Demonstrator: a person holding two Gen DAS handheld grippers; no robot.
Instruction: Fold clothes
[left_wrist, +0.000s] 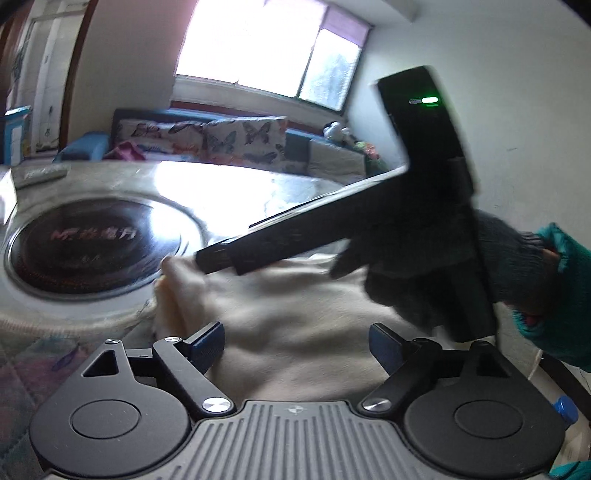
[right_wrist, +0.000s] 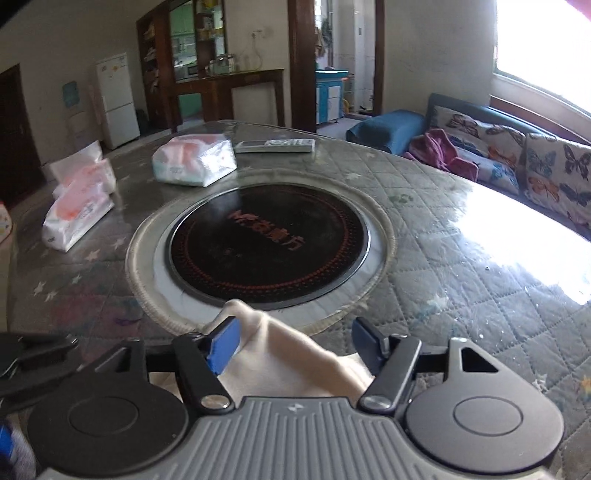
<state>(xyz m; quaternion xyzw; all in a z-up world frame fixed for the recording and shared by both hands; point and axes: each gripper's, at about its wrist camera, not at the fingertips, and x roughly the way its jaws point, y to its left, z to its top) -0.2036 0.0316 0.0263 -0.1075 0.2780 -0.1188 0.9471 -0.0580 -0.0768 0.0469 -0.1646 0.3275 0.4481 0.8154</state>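
A cream garment (left_wrist: 295, 325) lies bunched on a quilted tabletop (right_wrist: 461, 280) under a clear cover, at the near edge of a round black cooktop (right_wrist: 269, 243) set into the middle.

From the left wrist camera, the left hand-held gripper (left_wrist: 297, 347) has its jaws spread wide. The cream cloth fills the space between and below them, and neither blue pad presses on it. At 2 o'clock, the other hand-held gripper's long black body crosses the view, held by a hand in a dark knit glove (left_wrist: 517, 266) with a teal sleeve (left_wrist: 569, 295) behind it.

From the right wrist camera, the right hand-held gripper (right_wrist: 295, 345) is also open. A raised fold of the garment stands between its jaws, lying against the left blue pad (right_wrist: 223, 345), while the right pad stands clear of it.

Farther out on the tabletop, three plastic tissue packs (right_wrist: 194, 158) sit at 10 to 11 o'clock, with a remote control (right_wrist: 275, 146) at 12 o'clock. A sofa with butterfly cushions (right_wrist: 517, 162) stands at 2 o'clock beneath a bright window.
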